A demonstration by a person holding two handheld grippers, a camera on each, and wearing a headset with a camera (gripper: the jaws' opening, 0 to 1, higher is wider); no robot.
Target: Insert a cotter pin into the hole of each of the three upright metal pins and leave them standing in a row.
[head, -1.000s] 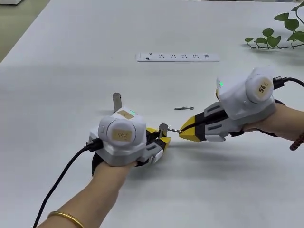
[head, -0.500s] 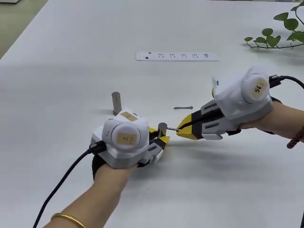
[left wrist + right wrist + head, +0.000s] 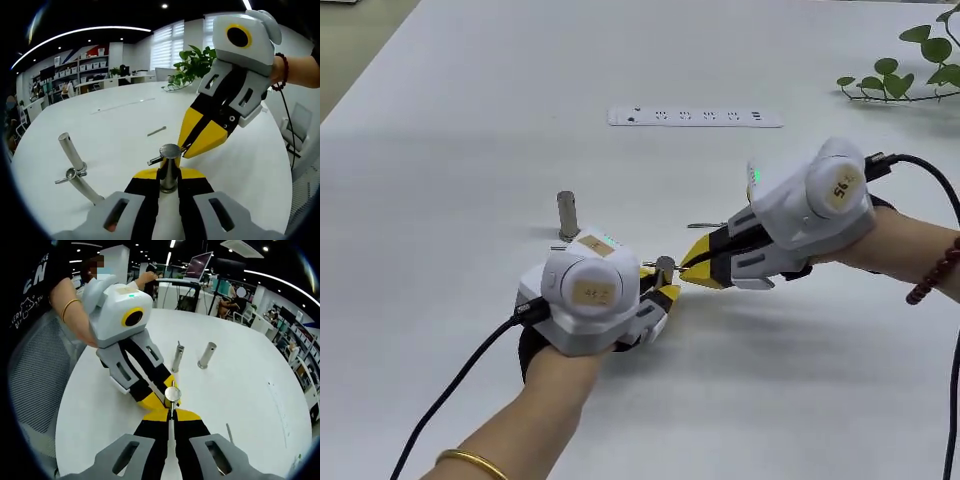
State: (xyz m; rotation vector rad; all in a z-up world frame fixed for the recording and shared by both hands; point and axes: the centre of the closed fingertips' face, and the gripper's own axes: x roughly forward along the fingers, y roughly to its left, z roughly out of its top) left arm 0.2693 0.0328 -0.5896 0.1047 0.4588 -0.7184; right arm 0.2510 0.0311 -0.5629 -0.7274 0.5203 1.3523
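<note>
Left gripper (image 3: 658, 292) pinches the near upright pin (image 3: 169, 170); right gripper (image 3: 692, 270) pinches a cotter pin (image 3: 154, 160) poking through its hole.

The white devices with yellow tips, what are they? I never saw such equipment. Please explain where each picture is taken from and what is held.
They are hand-held grippers: a person holds one in each hand, working at a white table. The head view comes from a camera on the person's headset, looking down. Each round gripper view comes from a camera riding on that gripper, looking along its jaws. The left gripper is shut on an upright metal pin. The right gripper holds a thin cotter pin at that pin's hole. A second metal pin and a third metal pin stand nearby. A spare cotter pin, a power strip and a plant are on the table.
</note>
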